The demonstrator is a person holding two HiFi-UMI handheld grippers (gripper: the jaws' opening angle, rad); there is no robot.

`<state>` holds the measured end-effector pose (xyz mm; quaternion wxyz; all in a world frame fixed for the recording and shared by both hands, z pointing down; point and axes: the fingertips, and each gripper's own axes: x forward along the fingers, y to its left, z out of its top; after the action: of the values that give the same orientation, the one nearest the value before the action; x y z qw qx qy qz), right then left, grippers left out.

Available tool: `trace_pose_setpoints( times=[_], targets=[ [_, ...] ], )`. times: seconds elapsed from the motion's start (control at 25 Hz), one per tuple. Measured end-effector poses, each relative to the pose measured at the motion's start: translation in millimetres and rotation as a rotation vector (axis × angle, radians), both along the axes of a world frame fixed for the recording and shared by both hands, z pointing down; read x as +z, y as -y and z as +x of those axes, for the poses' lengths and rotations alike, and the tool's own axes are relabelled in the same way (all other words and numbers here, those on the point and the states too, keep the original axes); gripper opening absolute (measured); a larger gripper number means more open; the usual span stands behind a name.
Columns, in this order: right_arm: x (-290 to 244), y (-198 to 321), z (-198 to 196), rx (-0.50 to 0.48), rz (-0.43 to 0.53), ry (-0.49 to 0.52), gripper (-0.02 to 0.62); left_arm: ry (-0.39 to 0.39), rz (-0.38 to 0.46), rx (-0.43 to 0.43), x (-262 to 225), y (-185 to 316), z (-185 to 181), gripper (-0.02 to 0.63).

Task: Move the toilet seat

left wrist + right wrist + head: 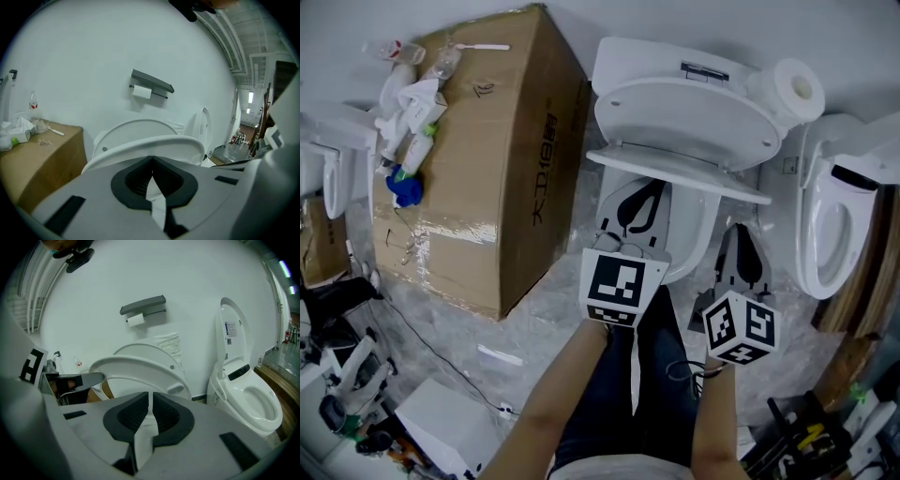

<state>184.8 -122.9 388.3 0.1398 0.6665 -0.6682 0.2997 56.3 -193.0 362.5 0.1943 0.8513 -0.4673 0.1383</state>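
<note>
The white toilet (689, 239) stands in the middle with its lid (684, 112) up against the wall. Its seat (675, 173) is tilted partway up. My left gripper (652, 190) is shut with nothing between its jaws, and its tip sits right at the seat's front rim, just under it. In the left gripper view the seat (154, 145) fills the space just past the left gripper (152, 161). My right gripper (739, 230) hangs to the right of the bowl, apart from the seat (136, 369). The right gripper (150, 397) has its jaws a narrow slit apart and empty.
A large cardboard box (478, 159) carrying bottles and tissues stands left of the toilet. A second toilet (839, 216) with its lid up is close on the right. A paper roll (797, 89) rests on the tank. A paper holder (150, 84) hangs on the wall. Clutter lies at bottom left.
</note>
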Motion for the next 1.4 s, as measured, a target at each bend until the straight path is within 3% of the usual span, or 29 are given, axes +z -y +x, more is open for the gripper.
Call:
trace_pose_setpoints(
  times=[0.36, 0.6, 1.4],
  targets=[
    [-13.6, 41.4, -10.4, -0.074, 0.067, -0.042, 0.021, 0.009, 0.022, 0.0, -4.7, 30.4, 5.0, 0.014],
    [-21.1, 67.1, -8.8, -0.074, 0.105, -0.048, 0.018, 0.014, 0.032, 0.0, -6.4, 48.1, 8.6, 0.014],
    [-11.3, 74.7, -19.6, -0.09, 0.085, 0.005, 0.018, 0.028, 0.045, -0.027, -4.9, 103.9, 18.3, 0.015]
  ],
)
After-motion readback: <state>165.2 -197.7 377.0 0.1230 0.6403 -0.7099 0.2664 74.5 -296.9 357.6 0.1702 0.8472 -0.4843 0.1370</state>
